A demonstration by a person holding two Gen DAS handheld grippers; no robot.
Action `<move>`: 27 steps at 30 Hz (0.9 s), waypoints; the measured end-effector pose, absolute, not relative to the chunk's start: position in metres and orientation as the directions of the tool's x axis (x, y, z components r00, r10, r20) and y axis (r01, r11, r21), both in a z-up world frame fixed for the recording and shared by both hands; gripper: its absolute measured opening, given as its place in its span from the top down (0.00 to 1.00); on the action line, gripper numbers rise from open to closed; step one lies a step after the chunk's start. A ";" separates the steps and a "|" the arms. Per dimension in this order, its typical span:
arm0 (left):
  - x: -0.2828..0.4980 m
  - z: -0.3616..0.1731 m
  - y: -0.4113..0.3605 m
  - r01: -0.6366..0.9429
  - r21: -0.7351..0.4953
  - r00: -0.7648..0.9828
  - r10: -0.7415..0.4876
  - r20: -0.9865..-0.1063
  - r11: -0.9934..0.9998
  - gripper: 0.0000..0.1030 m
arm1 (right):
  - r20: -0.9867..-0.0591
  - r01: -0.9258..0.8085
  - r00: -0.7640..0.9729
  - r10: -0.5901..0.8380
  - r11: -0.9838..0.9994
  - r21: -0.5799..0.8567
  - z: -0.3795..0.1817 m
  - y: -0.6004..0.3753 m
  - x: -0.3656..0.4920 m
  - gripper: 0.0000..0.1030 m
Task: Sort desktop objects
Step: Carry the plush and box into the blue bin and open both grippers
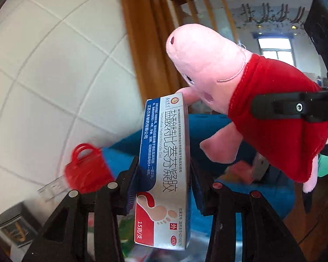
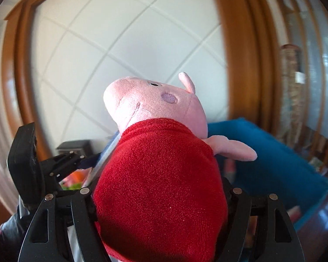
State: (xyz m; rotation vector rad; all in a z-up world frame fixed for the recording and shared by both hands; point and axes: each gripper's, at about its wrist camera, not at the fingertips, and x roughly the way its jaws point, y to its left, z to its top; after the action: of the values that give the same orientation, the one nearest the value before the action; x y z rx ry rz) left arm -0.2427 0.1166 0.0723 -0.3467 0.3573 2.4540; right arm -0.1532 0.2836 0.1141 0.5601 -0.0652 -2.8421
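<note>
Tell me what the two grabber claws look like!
Both are black plastic. The left gripper has chunky fingers with triangle-shaped holes, dark blue ridged pads, and round studs on top: silver on one finger, red on the other. The right gripper has curved black fingers with slots and silver studs. No cables or sleeves show.

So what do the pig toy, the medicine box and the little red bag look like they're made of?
Pig toy: soft plush, seemingly fleece, with a fuzzy nap and stitched seams; the right gripper holds it. Medicine box: thin printed cardboard with a slight sheen and sharp folded edges, in the left gripper. Red bag: probably glossy moulded plastic, though blurred.
</note>
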 end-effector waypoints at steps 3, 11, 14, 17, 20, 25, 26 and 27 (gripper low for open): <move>-0.263 0.077 0.175 -0.664 0.140 -0.725 0.587 -0.360 -0.735 0.59 | -0.399 0.147 -0.902 -0.169 -0.986 0.084 0.115 0.334 -0.178 0.27; -0.306 0.086 0.256 -0.578 0.159 -0.782 0.486 -0.391 -0.801 0.27 | -0.438 0.009 -0.898 -0.046 -0.996 0.087 0.109 0.410 -0.234 0.09; -0.316 0.093 0.258 -0.527 0.125 -0.812 0.455 -0.366 -0.841 0.14 | -0.396 0.032 -0.915 -0.077 -0.992 0.119 0.115 0.419 -0.225 0.02; -0.314 0.091 0.249 -0.481 0.126 -0.837 0.411 -0.361 -0.868 0.13 | -0.365 0.057 -0.925 -0.105 -0.989 0.139 0.117 0.418 -0.211 0.01; -0.304 0.084 0.237 -0.460 0.149 -0.849 0.384 -0.363 -0.875 0.13 | -0.358 0.083 -0.924 -0.135 -0.984 0.158 0.113 0.422 -0.212 0.01; -0.277 0.067 0.218 -0.395 0.189 -0.883 0.315 -0.346 -0.899 0.12 | -0.361 0.159 -0.910 -0.205 -0.975 0.153 0.094 0.401 -0.196 0.00; -0.272 0.065 0.213 -0.378 0.188 -0.890 0.300 -0.343 -0.906 0.12 | -0.361 0.170 -0.908 -0.214 -0.974 0.150 0.091 0.398 -0.194 0.00; -0.265 0.063 0.207 -0.362 0.184 -0.896 0.286 -0.340 -0.914 0.12 | -0.359 0.180 -0.906 -0.223 -0.972 0.149 0.089 0.394 -0.191 0.00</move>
State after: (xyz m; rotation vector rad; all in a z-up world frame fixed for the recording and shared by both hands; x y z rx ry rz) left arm -0.2649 0.2072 0.0627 -0.4405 0.3476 2.7482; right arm -0.1909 0.3942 0.0889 0.5612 -0.1667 -2.8755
